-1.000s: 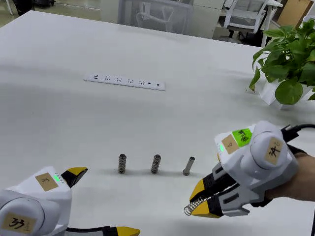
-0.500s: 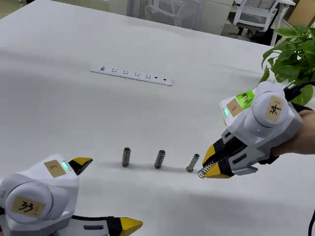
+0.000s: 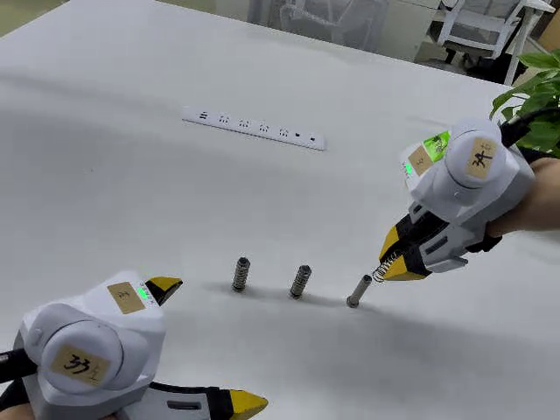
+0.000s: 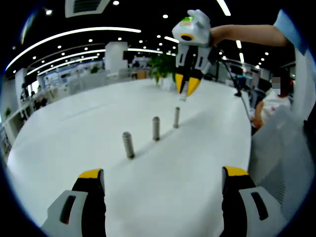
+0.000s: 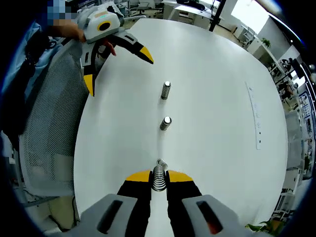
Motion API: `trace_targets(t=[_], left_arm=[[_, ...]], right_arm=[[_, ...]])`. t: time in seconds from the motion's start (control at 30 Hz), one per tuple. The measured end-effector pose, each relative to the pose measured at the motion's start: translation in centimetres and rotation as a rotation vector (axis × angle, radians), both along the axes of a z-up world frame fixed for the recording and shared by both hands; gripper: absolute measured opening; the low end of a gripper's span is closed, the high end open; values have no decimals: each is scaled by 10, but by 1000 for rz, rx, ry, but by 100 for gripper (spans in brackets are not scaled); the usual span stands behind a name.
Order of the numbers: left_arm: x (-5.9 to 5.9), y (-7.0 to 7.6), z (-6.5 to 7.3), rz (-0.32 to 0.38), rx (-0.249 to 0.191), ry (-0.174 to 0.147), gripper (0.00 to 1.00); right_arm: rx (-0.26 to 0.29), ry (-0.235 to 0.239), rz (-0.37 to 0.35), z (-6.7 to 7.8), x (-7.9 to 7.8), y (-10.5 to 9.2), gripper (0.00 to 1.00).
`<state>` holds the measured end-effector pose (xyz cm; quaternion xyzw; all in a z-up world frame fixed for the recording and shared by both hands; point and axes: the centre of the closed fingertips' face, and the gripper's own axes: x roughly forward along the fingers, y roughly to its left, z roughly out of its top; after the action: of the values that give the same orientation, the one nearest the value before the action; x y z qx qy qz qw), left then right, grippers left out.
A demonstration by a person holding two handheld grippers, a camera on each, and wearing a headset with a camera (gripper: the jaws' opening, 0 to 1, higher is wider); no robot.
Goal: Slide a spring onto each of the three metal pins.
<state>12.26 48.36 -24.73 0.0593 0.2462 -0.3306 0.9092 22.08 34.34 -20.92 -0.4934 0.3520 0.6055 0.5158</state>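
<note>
Three metal pins stand in a row on the white table (image 3: 131,175). The left pin (image 3: 241,274) and the middle pin (image 3: 300,281) each wear a spring. The right pin (image 3: 359,290) is bare. My right gripper (image 3: 394,259) hovers just up and right of the bare pin, shut on a spring (image 3: 381,271) that hangs from its tips. In the right gripper view the spring (image 5: 158,177) sits between the jaws directly over the bare pin's top (image 5: 161,163). My left gripper (image 3: 206,346) is open and holds nothing, low at the near left.
A white power strip (image 3: 254,128) lies farther back on the table. A potted plant (image 3: 538,96) stands at the right edge. Office chairs (image 3: 472,26) sit beyond the far side. A mesh chair back (image 5: 54,113) is near the left gripper.
My right gripper has carried the spring up from low near the table's front to just beside the bare pin's top. The left gripper has barely moved; the head camera has shifted.
</note>
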Motion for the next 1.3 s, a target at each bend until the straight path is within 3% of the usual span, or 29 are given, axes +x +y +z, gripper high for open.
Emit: trace_targets(t=[0.77, 1.3], left_arm=[[-1, 3, -7, 11, -4, 25, 100], [-2, 4, -12, 10, -8, 42, 100]], right_arm=[[-51, 25, 22, -19, 9, 3, 12], [-65, 29, 23, -23, 12, 2, 13]])
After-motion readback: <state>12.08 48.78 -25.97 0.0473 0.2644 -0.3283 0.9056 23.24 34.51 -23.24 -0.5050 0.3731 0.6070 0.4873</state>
